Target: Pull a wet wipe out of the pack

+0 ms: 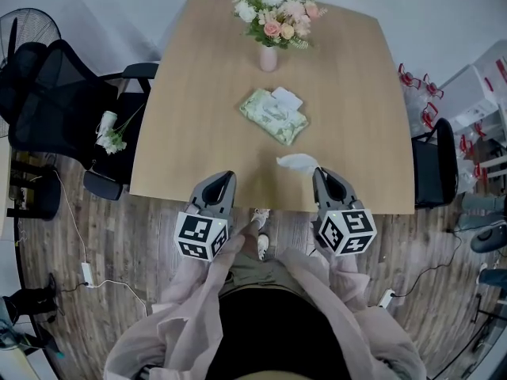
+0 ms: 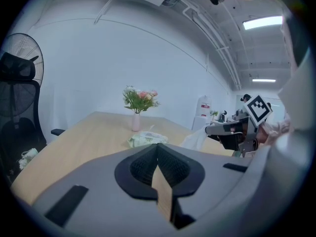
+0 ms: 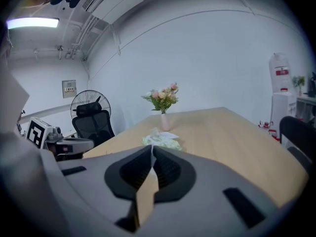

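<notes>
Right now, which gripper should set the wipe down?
Right. The right gripper is shut on the wet wipe, clear of the pack; the left gripper is shut and empty.

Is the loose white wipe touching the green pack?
Apart. The head view shows bare table between the wipe, pinched in the shut right gripper, and the pack.

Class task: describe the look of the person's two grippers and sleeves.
The left gripper and right gripper are grey tapered shells with black ribbed pads. Each carries a white cube of black square markers. Loose pale pink sleeves cover the arms.
</notes>
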Demonstrator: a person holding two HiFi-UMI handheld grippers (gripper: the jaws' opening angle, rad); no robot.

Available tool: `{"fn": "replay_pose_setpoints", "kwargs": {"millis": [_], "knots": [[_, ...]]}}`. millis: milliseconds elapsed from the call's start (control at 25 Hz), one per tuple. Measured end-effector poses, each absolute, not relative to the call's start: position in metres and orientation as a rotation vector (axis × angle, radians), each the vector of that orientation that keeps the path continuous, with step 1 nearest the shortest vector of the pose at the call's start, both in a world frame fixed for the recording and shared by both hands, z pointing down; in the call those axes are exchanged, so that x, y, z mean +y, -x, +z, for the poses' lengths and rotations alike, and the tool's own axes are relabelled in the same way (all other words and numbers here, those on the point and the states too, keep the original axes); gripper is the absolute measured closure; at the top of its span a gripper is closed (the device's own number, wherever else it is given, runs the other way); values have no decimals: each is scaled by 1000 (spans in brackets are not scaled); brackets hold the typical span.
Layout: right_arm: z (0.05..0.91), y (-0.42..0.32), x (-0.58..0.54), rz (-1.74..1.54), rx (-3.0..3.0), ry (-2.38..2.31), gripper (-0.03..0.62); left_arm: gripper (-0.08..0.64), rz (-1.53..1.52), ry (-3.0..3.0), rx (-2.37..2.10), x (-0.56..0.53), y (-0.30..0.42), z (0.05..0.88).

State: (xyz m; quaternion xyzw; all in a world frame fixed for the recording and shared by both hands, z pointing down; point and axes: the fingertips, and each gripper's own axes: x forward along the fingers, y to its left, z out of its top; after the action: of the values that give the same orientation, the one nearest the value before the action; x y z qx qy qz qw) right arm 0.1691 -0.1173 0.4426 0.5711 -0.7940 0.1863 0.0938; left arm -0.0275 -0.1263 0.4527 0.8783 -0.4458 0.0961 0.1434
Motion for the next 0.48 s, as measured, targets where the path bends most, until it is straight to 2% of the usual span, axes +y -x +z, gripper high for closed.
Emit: {"fn": "replay_pose_setpoints", "kwargs": {"millis": [480], "knots": [[440, -194, -117, 525, -2385, -1671, 580, 551, 284, -2548, -1224, -130, 6, 450]]}}
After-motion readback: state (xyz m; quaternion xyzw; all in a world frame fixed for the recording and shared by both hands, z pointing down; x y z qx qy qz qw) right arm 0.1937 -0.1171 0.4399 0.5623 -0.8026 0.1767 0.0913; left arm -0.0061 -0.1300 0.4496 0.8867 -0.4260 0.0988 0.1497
